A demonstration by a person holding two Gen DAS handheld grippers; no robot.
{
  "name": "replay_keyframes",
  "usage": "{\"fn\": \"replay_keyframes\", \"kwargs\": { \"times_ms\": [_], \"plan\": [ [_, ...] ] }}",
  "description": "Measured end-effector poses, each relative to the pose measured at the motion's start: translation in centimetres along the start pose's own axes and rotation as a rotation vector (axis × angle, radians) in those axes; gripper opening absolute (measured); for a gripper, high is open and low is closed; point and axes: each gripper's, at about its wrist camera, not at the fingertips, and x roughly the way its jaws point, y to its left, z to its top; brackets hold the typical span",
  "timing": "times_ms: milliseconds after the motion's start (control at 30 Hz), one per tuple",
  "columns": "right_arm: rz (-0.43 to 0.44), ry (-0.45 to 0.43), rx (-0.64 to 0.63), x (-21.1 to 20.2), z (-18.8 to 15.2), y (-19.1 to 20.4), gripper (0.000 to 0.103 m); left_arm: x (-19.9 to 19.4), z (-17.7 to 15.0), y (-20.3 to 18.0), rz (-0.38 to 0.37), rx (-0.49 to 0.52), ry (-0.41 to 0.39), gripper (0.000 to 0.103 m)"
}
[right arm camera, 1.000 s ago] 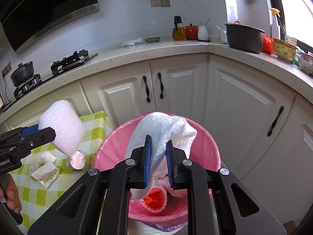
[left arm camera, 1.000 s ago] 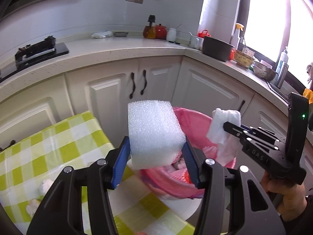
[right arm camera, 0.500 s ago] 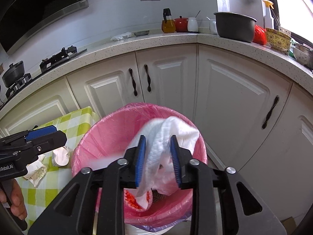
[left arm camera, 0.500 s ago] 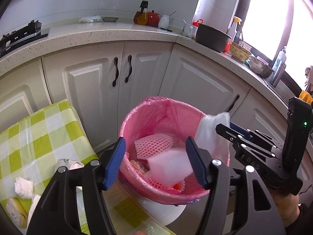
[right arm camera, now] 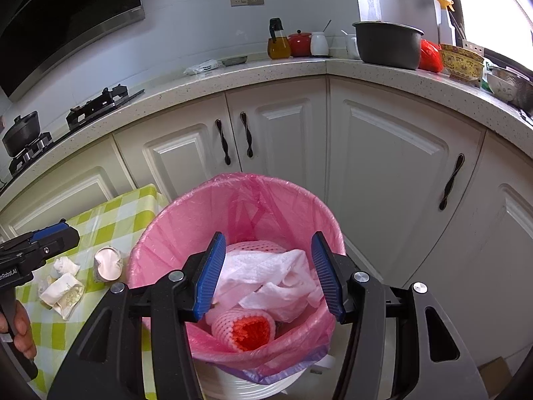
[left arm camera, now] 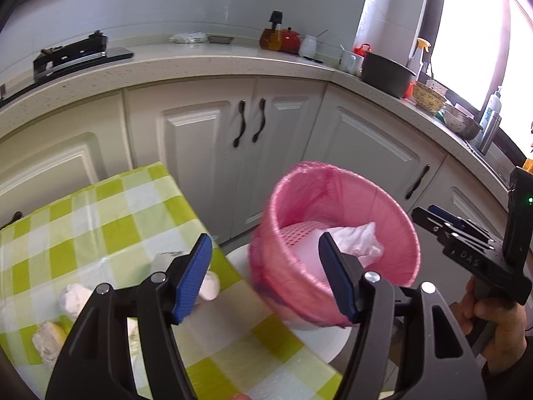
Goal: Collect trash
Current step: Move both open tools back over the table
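The bin (right arm camera: 233, 230), lined with a pink bag, stands on the floor just beside the table's (left arm camera: 110, 220) right edge, in front of the white cabinet doors (right arm camera: 283, 140). Inside it a crumpled white paper towel (right arm camera: 276, 276) lies on top, partly covering a pink foam net (right arm camera: 256, 246) behind it, and a rolled net sleeve with an orange-red inside (right arm camera: 246, 328) sits at the front of the bin. In the left wrist view a pale foam block (left arm camera: 304, 260) shows in the bin beside the towel.

The right gripper (right arm camera: 268, 275) hovers right over the bin's mouth with its 2 blue-padded fingers spread wide and nothing between them. The left gripper (left arm camera: 266, 278) hangs over the table's right edge next to the bin, its jaws also wide apart and holding nothing.

On the table, covered with a green and white checked cloth, trash lies near the right edge: a small cup on its side (right arm camera: 106, 265) closest to the bin, a crumpled tissue (right arm camera: 66, 265) left of it, and a wad of wrapping paper (right arm camera: 63, 291) just below that. The left wrist view shows more white wads (left arm camera: 71, 298) toward the table's front.

Behind, the counter (right arm camera: 333, 70) carries a dark pot (right arm camera: 386, 45), an oil bottle (right arm camera: 278, 41), a red jar (right arm camera: 299, 43) and a gas stove (right arm camera: 100, 101).
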Motion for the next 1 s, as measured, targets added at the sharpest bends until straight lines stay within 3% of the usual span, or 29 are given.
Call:
{"fn": "replay_keyframes", "kwargs": {
  "times_ms": [133, 267, 467, 733, 1000],
  "plan": [
    [0.013, -0.010, -0.002, -1.1, -0.5, 1.8, 0.053, -2.0, -0.6, 2.3, 0.027, -0.020, -0.018, 0.065],
    [0.018, -0.028, -0.032, -2.1, -0.9, 4.2, 0.065, -4.2, -1.3, 4.8, 0.066, -0.025, -0.036, 0.070],
    [0.072, -0.020, -0.058, -2.9, -1.9, 8.5, 0.075, -7.2, -2.7, 9.5, 0.124, -0.075, -0.053, 0.070],
    [0.153, 0.024, -0.092, -2.3, -3.8, 14.5, 0.079, -9.9, -6.0, 16.0, 0.200, -0.152, -0.043, 0.070],
    [0.194, 0.062, -0.093, -1.0, -5.4, 18.7, 0.080, -10.0, -9.7, 20.2, 0.255, -0.197, 0.006, 0.070]
  ]
}}
